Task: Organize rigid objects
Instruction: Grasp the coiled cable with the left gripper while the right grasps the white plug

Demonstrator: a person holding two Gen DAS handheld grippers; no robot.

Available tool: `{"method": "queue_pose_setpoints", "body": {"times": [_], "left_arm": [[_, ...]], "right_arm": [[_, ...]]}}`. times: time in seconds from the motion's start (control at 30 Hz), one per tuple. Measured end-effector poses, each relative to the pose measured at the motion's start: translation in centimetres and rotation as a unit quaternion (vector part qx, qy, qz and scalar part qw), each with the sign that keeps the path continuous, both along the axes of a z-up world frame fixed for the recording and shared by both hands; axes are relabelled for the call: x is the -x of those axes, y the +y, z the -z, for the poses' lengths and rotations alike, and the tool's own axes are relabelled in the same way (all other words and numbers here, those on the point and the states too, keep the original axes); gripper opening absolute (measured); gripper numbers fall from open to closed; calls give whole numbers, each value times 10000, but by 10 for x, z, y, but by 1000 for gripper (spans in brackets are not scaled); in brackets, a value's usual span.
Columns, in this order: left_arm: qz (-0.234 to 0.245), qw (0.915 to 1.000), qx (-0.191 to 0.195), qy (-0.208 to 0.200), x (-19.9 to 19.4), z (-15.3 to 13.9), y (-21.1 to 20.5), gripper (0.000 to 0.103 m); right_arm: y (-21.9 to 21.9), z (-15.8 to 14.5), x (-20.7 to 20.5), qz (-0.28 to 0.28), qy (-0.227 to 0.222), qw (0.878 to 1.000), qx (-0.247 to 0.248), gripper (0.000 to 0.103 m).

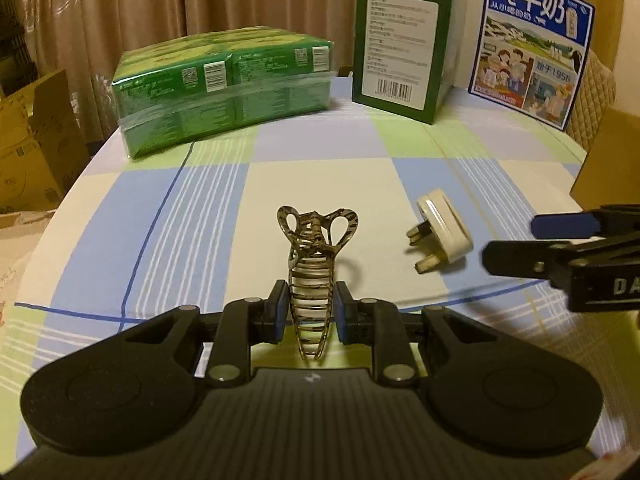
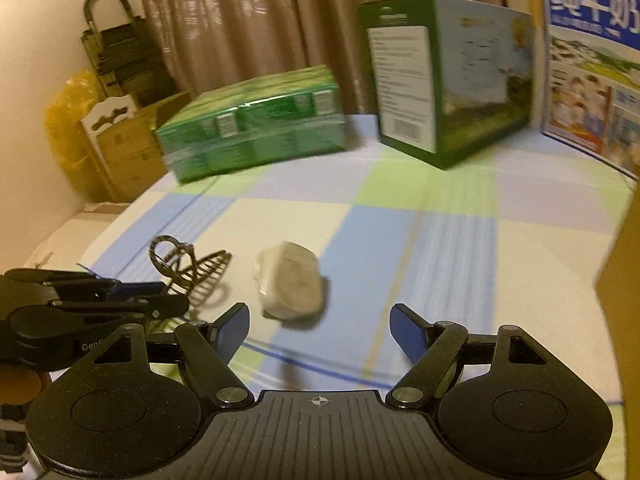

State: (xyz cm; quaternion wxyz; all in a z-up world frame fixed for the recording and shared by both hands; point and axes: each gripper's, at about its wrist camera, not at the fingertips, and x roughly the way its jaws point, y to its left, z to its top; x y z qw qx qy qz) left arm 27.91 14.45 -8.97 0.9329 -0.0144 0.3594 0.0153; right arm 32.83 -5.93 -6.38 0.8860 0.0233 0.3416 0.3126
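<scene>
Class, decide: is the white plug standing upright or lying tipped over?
Tipped: the white plug lies on its side on the tablecloth, prongs pointing sideways.

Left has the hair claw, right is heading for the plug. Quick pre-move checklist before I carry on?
1. Left hand-held gripper shut on the hair claw: ok.
2. Claw seated squarely between the pads: ok; it stands upright.
3. Right hand-held gripper open: ok.
4. Right hand-held gripper lined up with the white plug: not ok; the plug lies left of its centre.
5. Plug's prongs clear of the approach: cannot tell.
6. Tablecloth free around the plug: ok.
</scene>
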Motion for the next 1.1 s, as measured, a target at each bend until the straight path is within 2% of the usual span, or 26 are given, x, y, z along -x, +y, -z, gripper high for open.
{"method": "queue_pose_setpoints", "body": {"times": [0.1,0.27,0.37,0.47,0.67,0.93,1.03,1.07,1.1], "left_arm": [[64,10000,68,30,-2,3,-1,19],[162,9998,78,51,-2,6,-5,20],[107,9998,152,-45,-2,3,-3,26],[117,9998,115,-88,-3,3,-2,26],[262,9995,42,-150,-3,3,-5,26],[741,9970,-51,-201,-4,4,-19,27],[726,9972,-29,-178,-6,3,-24,50],[692,9974,49,-193,-6,2,-24,66],[632,9976,134,-253,-6,1,-25,72]], "right_arm": [[10,4,-8,-68,23,9999,-92,73],[21,10,-22,-147,74,9998,-145,61],[26,13,-28,-215,121,9996,-135,58],[28,18,-34,-213,175,9996,-81,54],[23,24,-43,-248,469,9976,-441,42],[9,17,-30,10,401,9989,-222,41],[-1,16,-24,134,400,9989,-204,41],[-4,16,-23,162,408,9988,-201,41],[-7,16,-21,192,422,9987,-195,41]]}}
